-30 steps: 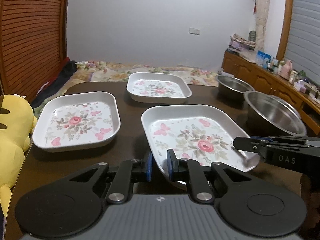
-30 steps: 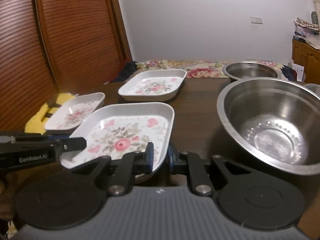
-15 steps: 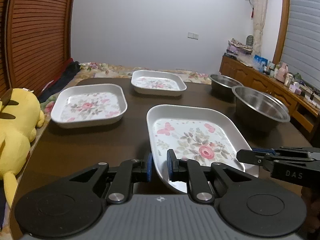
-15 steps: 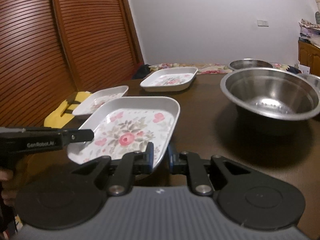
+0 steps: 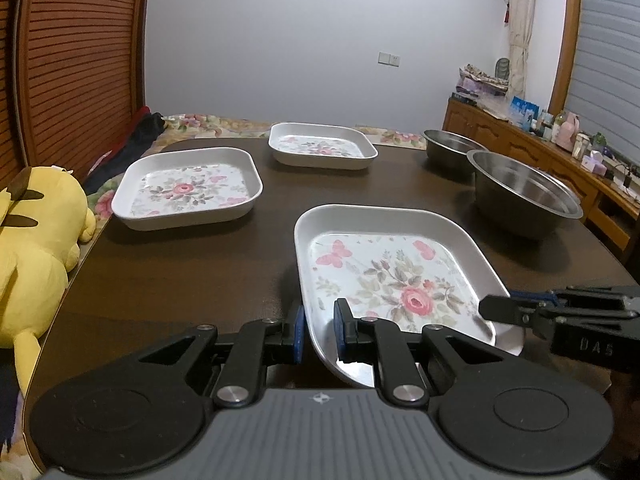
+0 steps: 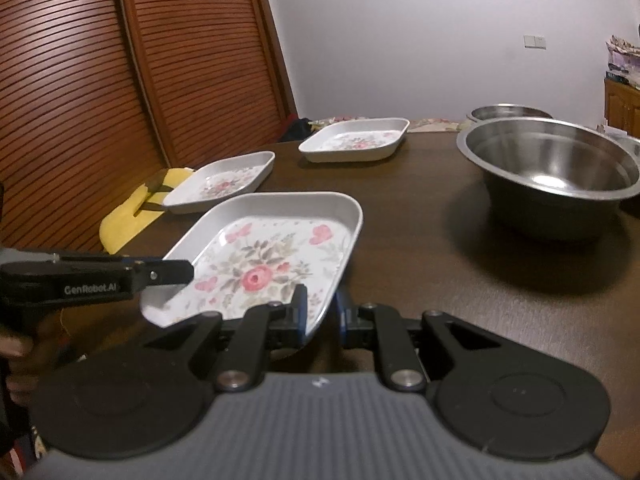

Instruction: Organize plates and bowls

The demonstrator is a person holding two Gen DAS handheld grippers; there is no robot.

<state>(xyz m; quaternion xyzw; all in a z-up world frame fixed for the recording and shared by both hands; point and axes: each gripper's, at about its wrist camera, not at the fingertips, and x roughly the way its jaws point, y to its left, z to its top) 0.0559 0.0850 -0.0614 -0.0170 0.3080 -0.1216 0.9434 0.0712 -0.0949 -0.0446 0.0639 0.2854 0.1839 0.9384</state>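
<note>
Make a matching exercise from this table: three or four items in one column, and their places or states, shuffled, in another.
Items:
1. nearest floral plate
2. far floral plate
3. large steel bowl
4. yellow plush toy

Places or states:
A. beyond the table's left edge
B. gripped at its near corners by both the left hand-held gripper and the right hand-held gripper
C. resting at the table's right side, holding nothing
D. resting near the table's back edge

Pairs: 1-B, 2-D, 3-C, 4-A

Dim indoor light; fisheye-bent edges; right view perhaps slightly soft.
</note>
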